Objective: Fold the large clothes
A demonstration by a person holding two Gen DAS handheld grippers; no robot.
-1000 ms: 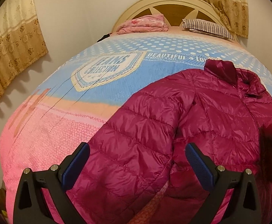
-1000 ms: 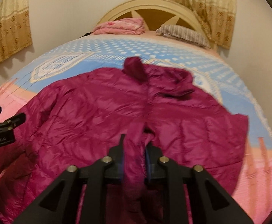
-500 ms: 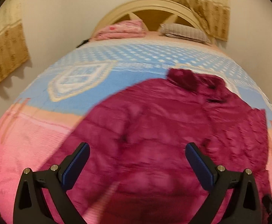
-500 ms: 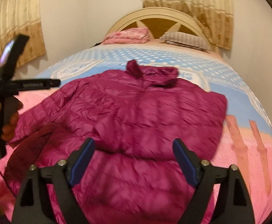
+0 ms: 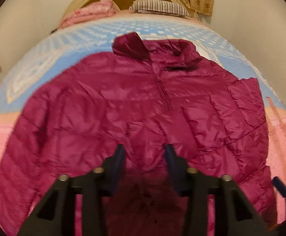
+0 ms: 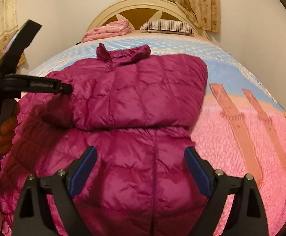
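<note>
A magenta quilted down jacket [image 5: 123,106] lies on the bed, collar toward the headboard. Its right sleeve is folded over the body [image 6: 143,96]. My left gripper [image 5: 144,157] is narrowed onto a bunch of jacket fabric at the near hem, which rises between the fingers. It also shows from the side in the right wrist view [image 6: 66,88], at the jacket's left sleeve. My right gripper [image 6: 141,169] is open and empty above the jacket's lower part.
The bed cover [image 6: 251,122] is pink near me and blue with white dots farther away. A folded pink blanket [image 6: 107,30] and a striped pillow [image 6: 166,26] lie by the cream headboard [image 6: 143,5]. Curtains [image 6: 182,2] hang behind; walls close both sides.
My right gripper opened, let go of the jacket and moved right. My left gripper swung over the jacket's middle and narrowed on the fabric near the hem. The right sleeve now lies folded over the body.
</note>
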